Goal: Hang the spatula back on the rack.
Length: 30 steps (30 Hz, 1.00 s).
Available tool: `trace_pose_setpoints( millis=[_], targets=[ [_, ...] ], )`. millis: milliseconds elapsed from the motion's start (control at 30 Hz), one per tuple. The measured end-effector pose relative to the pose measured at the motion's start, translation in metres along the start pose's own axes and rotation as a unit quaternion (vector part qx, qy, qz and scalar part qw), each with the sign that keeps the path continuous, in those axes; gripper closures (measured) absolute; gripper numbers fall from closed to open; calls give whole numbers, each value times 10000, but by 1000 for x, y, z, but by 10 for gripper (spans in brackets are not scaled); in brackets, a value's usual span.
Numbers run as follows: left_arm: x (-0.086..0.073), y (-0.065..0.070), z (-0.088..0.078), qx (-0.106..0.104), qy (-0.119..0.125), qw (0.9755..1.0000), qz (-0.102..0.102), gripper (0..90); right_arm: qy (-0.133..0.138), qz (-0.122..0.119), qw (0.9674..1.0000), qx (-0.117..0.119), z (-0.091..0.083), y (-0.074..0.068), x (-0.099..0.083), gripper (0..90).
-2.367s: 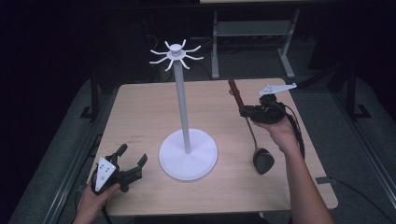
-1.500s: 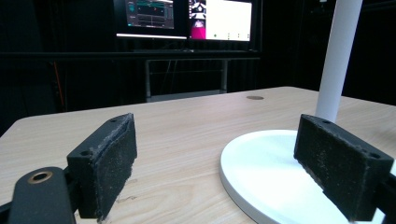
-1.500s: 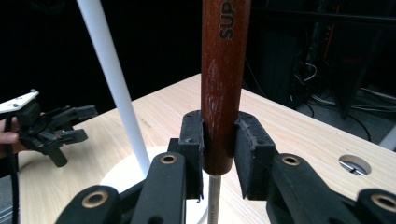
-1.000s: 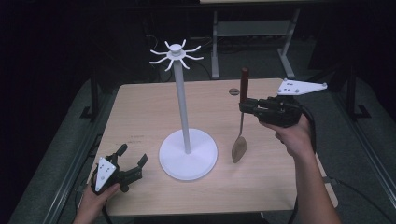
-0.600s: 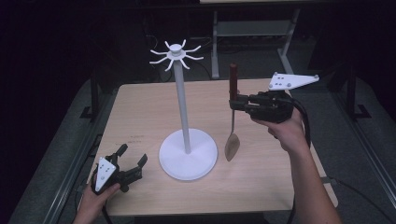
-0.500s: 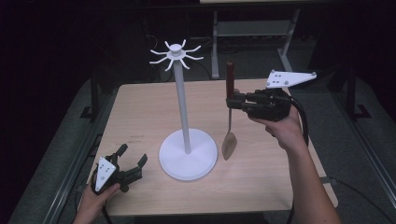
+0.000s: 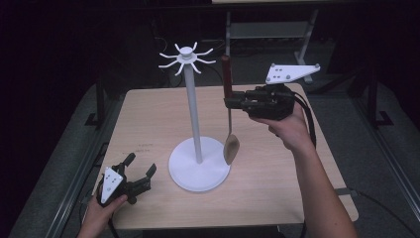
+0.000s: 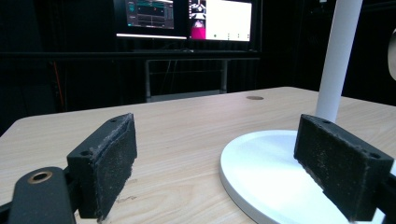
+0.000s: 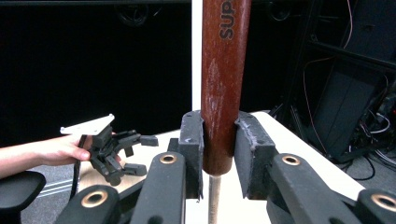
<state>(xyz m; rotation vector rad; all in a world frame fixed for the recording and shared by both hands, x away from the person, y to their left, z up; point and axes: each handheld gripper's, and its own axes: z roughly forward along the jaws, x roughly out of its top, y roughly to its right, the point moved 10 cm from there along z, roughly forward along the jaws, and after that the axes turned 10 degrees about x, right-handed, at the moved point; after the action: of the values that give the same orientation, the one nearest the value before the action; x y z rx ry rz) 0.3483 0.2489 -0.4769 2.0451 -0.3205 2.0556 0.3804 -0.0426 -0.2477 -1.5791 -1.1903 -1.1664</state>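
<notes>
The right hand-held gripper (image 7: 233,102), raised above the counter (image 7: 277,193), clamps a spoon's red-brown handle (image 9: 223,84); the spoon (image 7: 230,148) hangs upright at 3 o'clock of the white hook stand (image 7: 196,144). The left hand-held gripper (image 7: 141,176) rests at 8 o'clock, jaws apart.

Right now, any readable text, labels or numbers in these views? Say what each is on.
"SUP": white letters on the red-brown wooden handle of the spoon, cut off at the frame's top, so the word may run on; seen in the right gripper view, where the right gripper has its jaws shut on the handle.
Monitors behind the table, left gripper view: text and graphics too small and blurred to read.
Nothing else legible.
</notes>
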Motion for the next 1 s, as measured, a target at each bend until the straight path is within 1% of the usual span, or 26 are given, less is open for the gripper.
trace_pose_setpoints(
  millis=[167,633,700,867,1000],
  targets=[
    [0,0,0,-3,1,10000,-1,127,-17,-19,10000,51,7,1,4,733],
    [0,0,0,-13,1,10000,-5,127,-50,43,9997,227,29,4,8,732],
    [0,0,0,-13,1,10000,-5,127,-99,53,9997,223,32,5,8,732],
    [0,0,0,-11,0,10000,-2,127,-104,49,9997,223,33,5,7,728],
    [0,0,0,-10,-6,10000,8,127,-104,40,9998,144,31,5,6,699]
  ],
)
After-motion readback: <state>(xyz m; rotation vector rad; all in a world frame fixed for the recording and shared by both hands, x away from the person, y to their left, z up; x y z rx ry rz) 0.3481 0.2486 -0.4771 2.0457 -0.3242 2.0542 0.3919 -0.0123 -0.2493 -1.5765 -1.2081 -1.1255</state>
